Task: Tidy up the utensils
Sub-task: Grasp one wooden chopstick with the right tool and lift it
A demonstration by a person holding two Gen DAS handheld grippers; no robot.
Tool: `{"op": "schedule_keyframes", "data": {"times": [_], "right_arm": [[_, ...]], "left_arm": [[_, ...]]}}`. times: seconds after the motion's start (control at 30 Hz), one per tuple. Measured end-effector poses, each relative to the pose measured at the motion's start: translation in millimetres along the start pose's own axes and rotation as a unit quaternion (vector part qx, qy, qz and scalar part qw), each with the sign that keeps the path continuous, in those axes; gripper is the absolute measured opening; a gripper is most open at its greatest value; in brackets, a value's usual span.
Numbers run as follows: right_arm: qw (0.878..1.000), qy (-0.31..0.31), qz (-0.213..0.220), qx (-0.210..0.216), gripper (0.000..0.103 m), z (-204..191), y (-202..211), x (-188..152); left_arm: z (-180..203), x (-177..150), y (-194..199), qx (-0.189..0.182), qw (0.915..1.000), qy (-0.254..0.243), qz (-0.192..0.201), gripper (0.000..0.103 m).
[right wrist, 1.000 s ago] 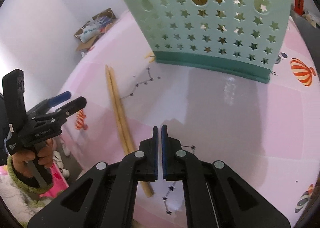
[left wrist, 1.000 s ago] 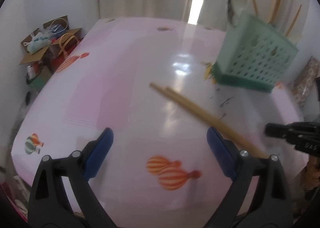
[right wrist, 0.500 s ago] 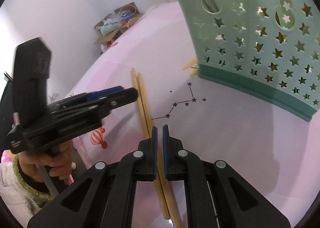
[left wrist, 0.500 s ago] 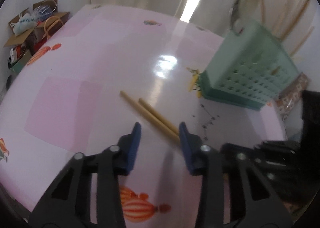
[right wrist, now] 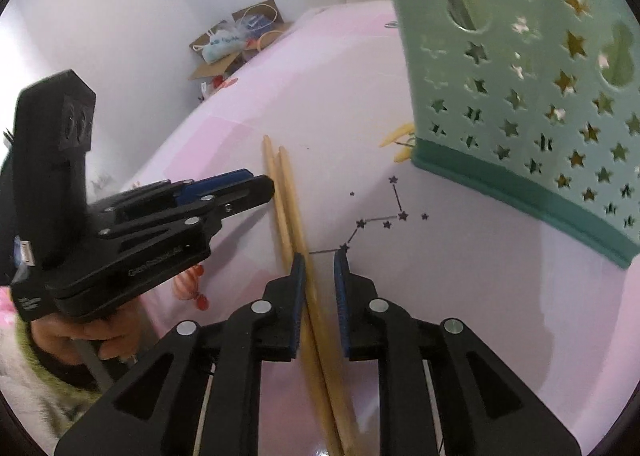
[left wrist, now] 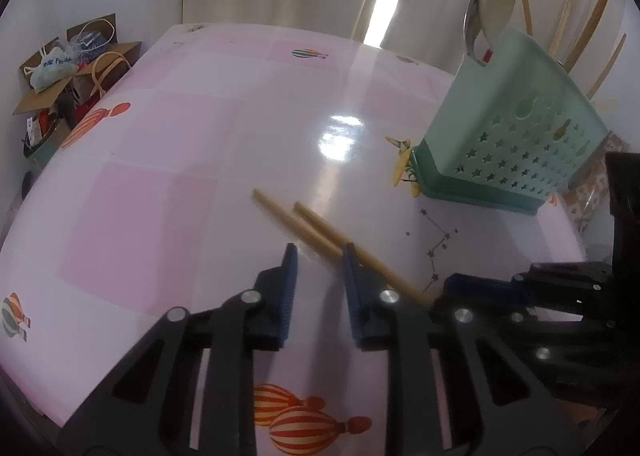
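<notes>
I see a table covered by a glossy pink cloth printed with striped hot-air balloons and a small star constellation. Two wooden chopsticks lie flat on it, side by side and touching. Near them, toward the far right in my left view, a mint-green perforated utensil basket stands upright on the cloth.
</notes>
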State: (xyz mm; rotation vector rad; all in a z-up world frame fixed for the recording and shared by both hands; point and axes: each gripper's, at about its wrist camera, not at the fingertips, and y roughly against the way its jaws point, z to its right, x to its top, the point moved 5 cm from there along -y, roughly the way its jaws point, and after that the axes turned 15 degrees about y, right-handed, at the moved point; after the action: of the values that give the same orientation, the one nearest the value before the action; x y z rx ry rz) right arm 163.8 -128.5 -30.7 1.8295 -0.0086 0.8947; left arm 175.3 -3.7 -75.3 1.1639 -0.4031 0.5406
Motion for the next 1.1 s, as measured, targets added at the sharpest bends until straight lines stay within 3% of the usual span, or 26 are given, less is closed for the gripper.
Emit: {"op": "schedule_keyframes", "data": {"times": [0.2, 0.33, 0.37, 0.43, 0.63, 0.73, 0.8, 0.93, 1.1], "right_arm": [[1.0, 0.004, -0.004, -0.013, 0.014, -1, 2, 2], [0.998, 0.027, -0.01, -0.047, 0.008, -4, 2, 1], [0.998, 0.029, -0.012, -0.054, 0.009, -3, 4, -1], [0.997, 0.026, -0.013, -0.066, 0.009, -3, 7, -4], [0.996, -0.015, -0.008, -0.084, 0.008, 6, 30, -31], [0.995, -0.038, -0.008, -0.091, 0.008, 13, 44, -48], [0.994, -0.05, -0.009, -0.097, 0.008, 18, 53, -58], [0.991, -0.083, -0.007, -0.109, 0.007, 32, 71, -80], [0.985, -0.12, 0.0, -0.121, 0.007, 45, 87, -99]], "left_arm": [[-2, 1, 0, -0.007, 0.9999, 0.009, 0.0, 0.021], [-1, 1, 2, -0.019, 0.9995, 0.023, -0.007, 0.021], [0, 1, 5, -0.023, 0.9995, 0.023, -0.001, 0.023], [9, 1, 12, -0.028, 0.9994, 0.005, 0.019, 0.036], [29, -8, -6, 0.019, 0.9987, -0.047, -0.008, 0.036], [33, -15, -11, 0.053, 0.9949, -0.084, 0.014, 0.036], [34, -19, -11, 0.058, 0.9932, -0.098, 0.022, 0.031], [32, -25, -6, 0.05, 0.9924, -0.111, 0.019, 0.013], [27, -31, 4, 0.025, 0.9947, -0.1, -0.002, 0.005]]}}
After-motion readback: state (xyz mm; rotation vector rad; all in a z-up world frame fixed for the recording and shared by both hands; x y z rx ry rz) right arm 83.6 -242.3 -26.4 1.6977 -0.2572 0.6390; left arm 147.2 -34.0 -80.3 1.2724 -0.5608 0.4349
